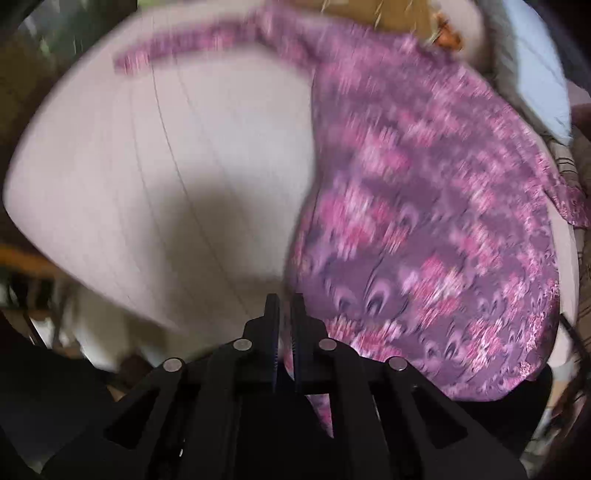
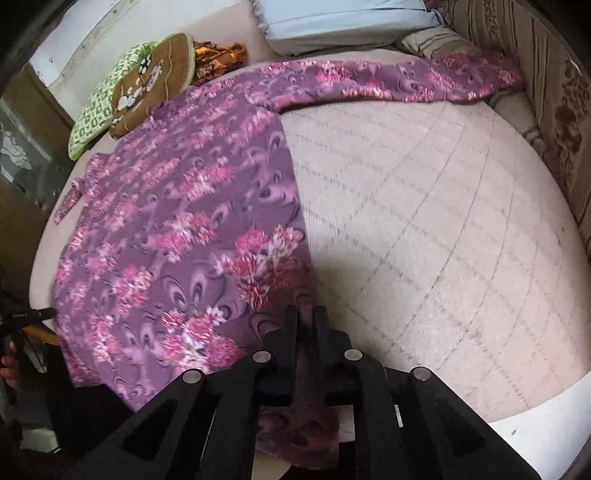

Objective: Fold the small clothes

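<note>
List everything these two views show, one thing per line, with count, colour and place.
garment: one, purple with pink flowers, spread across the bed with a sleeve toward the wall
bed sheet: one, pale pink with a grid pattern, under the garment
pillow: one, light blue, at the head of the bed
brown cushion: one, brown with white flowers, beyond the garment
green cloth: one, green and white, under the brown cushion
orange cloth: one, orange and brown, beside the cushion
striped fabric: one, beige, next to the pillow
left gripper: one, black, shut on the garment's near edge
right gripper: one, black, shut on the garment's near edge
</note>
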`<action>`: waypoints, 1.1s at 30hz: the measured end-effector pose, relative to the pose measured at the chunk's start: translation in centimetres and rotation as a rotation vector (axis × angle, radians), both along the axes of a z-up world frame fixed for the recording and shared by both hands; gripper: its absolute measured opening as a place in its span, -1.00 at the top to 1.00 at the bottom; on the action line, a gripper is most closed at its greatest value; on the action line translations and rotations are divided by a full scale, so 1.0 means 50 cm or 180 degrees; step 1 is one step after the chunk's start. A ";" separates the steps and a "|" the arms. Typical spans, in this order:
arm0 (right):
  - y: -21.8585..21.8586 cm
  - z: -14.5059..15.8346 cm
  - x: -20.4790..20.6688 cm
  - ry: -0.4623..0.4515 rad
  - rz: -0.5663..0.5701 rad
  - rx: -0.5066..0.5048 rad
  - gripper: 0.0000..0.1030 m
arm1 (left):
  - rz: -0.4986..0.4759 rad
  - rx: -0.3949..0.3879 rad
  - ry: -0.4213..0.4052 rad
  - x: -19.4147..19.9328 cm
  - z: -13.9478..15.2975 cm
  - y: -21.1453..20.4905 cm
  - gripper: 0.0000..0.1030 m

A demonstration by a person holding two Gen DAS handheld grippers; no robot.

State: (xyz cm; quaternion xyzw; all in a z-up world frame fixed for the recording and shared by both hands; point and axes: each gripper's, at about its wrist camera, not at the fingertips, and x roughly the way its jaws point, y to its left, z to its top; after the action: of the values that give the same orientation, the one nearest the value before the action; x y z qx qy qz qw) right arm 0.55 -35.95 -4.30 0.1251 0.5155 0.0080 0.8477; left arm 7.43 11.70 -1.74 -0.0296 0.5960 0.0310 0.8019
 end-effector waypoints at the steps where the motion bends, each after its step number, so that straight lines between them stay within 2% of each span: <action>1: -0.016 0.015 0.003 -0.0076 -0.0028 0.0032 0.79 | -0.0084 0.0058 -0.0130 0.005 0.025 -0.010 0.72; 2: -0.045 0.035 0.011 -0.0168 -0.0113 0.0080 0.79 | -0.0184 0.0078 -0.0271 0.016 0.054 -0.027 0.40; 3: -0.067 0.047 0.019 -0.0223 -0.0202 0.0097 0.76 | -0.0241 0.0063 -0.0353 0.027 0.068 -0.038 0.17; 4: -0.107 0.065 0.035 -0.0305 -0.0371 0.0111 0.70 | -0.0307 0.0041 -0.0456 0.044 0.084 -0.060 -0.20; 5: -0.142 0.078 0.049 -0.0373 -0.0517 0.0122 0.67 | -0.0339 0.0030 -0.0535 0.057 0.092 -0.080 -0.28; 8: -0.266 0.110 0.109 -0.0580 -0.1036 0.0085 0.47 | -0.0509 -0.0007 -0.0617 0.144 0.089 -0.171 -0.28; 9: -0.306 0.116 0.128 -0.0644 -0.1203 0.0069 0.34 | -0.0537 -0.0003 -0.0612 0.165 0.083 -0.191 -0.28; 10: -0.348 0.121 0.152 -0.0701 -0.1394 0.0042 0.14 | -0.0559 0.0005 -0.0602 0.191 0.073 -0.215 -0.28; 12: -0.415 0.120 0.202 -0.0775 -0.1701 0.0015 -0.04 | -0.0568 -0.0029 -0.0551 0.240 0.050 -0.256 -0.28; 15: -0.483 0.098 0.276 -0.0772 -0.1966 0.0131 -0.03 | -0.0546 -0.0135 -0.0382 0.293 0.003 -0.302 -0.28; 18: -0.515 0.071 0.322 -0.0713 -0.2239 0.0038 -0.03 | -0.0514 -0.0053 -0.0215 0.330 -0.050 -0.333 -0.28; 20: -0.531 0.054 0.353 -0.0598 -0.2373 -0.0079 -0.04 | -0.0485 -0.0152 -0.0011 0.345 -0.090 -0.337 -0.28; 21: -0.536 0.041 0.369 -0.0550 -0.2394 -0.0119 -0.02 | -0.0467 -0.0175 0.0024 0.346 -0.100 -0.334 -0.28; 23: -0.539 0.026 0.391 -0.0467 -0.2444 -0.0213 0.00 | -0.0502 -0.0132 -0.0101 0.340 -0.101 -0.337 -0.34; 24: -0.544 0.018 0.400 -0.0446 -0.2471 -0.0248 0.08 | -0.0543 -0.0109 -0.0121 0.338 -0.101 -0.341 -0.34; 25: -0.547 0.014 0.406 -0.0442 -0.2483 -0.0261 0.39 | -0.0575 -0.0091 -0.0114 0.336 -0.103 -0.343 -0.35; 27: -0.550 0.013 0.412 -0.0479 -0.2447 -0.0264 0.73 | -0.0602 -0.0095 -0.0129 0.333 -0.103 -0.344 -0.36; 33: -0.475 0.073 0.402 -0.0871 -0.2051 -0.0389 0.79 | -0.0634 -0.0104 -0.0132 0.328 -0.103 -0.348 -0.36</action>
State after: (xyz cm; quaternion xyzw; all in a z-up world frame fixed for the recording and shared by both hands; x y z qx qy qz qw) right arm 20.65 -59.71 -0.64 0.2282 0.3307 -0.2739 0.8738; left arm 23.85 -5.70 -6.91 0.0161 0.5797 -0.0592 0.8125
